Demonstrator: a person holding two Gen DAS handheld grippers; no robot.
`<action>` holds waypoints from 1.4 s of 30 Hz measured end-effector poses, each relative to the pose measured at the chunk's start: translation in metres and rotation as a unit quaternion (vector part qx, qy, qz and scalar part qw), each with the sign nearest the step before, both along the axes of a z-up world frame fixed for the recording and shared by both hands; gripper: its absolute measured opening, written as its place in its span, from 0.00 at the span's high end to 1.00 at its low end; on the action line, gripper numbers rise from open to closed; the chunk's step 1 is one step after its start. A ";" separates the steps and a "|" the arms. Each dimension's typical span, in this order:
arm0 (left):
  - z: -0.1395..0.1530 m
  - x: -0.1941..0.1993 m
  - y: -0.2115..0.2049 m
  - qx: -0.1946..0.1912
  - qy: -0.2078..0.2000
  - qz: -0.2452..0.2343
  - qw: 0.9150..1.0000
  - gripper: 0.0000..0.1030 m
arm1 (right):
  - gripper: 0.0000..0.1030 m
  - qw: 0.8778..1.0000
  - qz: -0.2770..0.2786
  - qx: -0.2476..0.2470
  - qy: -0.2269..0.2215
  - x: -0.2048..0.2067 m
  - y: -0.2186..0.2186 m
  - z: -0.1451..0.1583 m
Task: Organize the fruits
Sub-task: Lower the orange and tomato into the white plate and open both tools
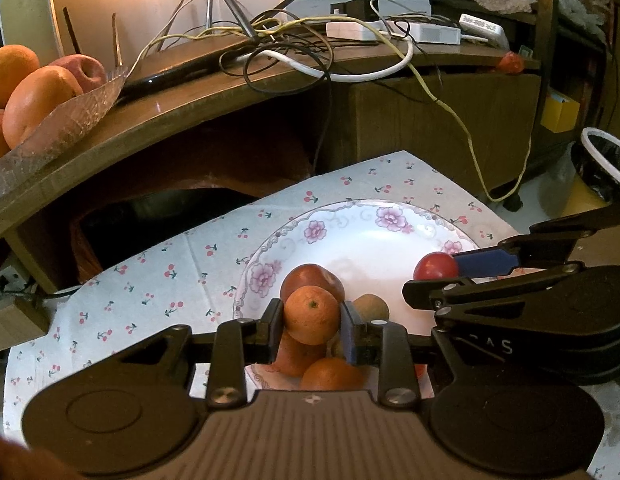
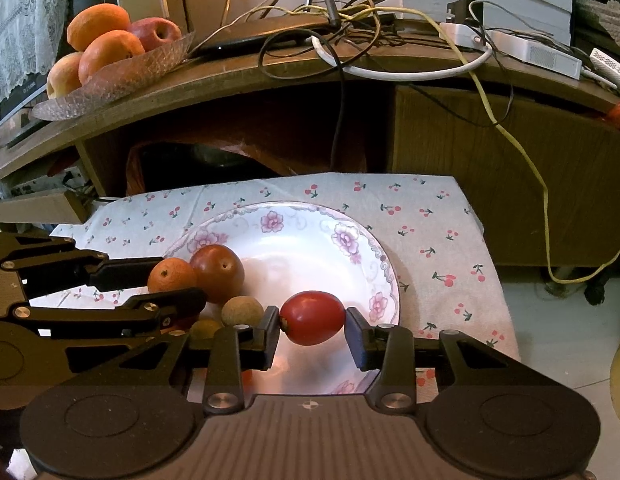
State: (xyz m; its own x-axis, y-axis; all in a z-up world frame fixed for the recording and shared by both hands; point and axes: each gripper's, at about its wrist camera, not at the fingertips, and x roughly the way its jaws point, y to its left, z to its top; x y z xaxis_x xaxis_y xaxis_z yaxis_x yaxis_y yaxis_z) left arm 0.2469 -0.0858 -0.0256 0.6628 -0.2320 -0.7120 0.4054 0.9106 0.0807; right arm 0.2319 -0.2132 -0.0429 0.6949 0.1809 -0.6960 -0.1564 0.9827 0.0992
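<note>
A small tangerine (image 1: 311,314) sits between the fingers of my left gripper (image 1: 311,320), which is shut on it just above the flowered white plate (image 1: 349,240). Under and behind it lie a reddish-brown fruit (image 1: 313,276), a small brown round fruit (image 1: 369,308) and more tangerines (image 1: 331,374). My right gripper (image 2: 311,322) is shut on a glossy red oval fruit (image 2: 311,316) over the plate's (image 2: 302,248) right half. In the right wrist view the left gripper (image 2: 182,280) reaches in from the left with its tangerine (image 2: 172,276).
The plate rests on a cherry-print cloth (image 2: 429,232). Behind it runs a wooden shelf (image 1: 190,108) with tangled cables (image 1: 290,48) and a glass bowl (image 2: 122,76) holding oranges and an apple. A bin (image 1: 605,164) stands at the far right.
</note>
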 end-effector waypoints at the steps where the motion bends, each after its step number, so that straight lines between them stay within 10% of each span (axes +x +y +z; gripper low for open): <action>1: 0.000 0.000 0.000 0.000 -0.001 -0.001 1.000 0.66 | 0.63 1.000 0.000 -0.001 -0.001 0.000 0.000 0.000; 29: 0.014 -0.011 0.007 -0.042 -0.007 0.002 0.999 0.54 | 0.58 0.998 -0.047 0.013 -0.041 -0.010 -0.023 0.017; 42: 0.027 -0.043 0.019 -0.019 -0.031 0.069 0.997 0.25 | 0.57 0.999 -0.033 0.004 -0.034 -0.045 -0.019 0.029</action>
State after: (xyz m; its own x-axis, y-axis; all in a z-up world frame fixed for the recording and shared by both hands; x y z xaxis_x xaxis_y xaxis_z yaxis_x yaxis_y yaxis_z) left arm 0.2037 -0.0665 0.0016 0.7330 -0.1616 -0.6607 0.2722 0.9599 0.0673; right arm 0.1869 -0.2324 -0.0142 0.7516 0.1392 -0.6447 -0.0989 0.9902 0.0985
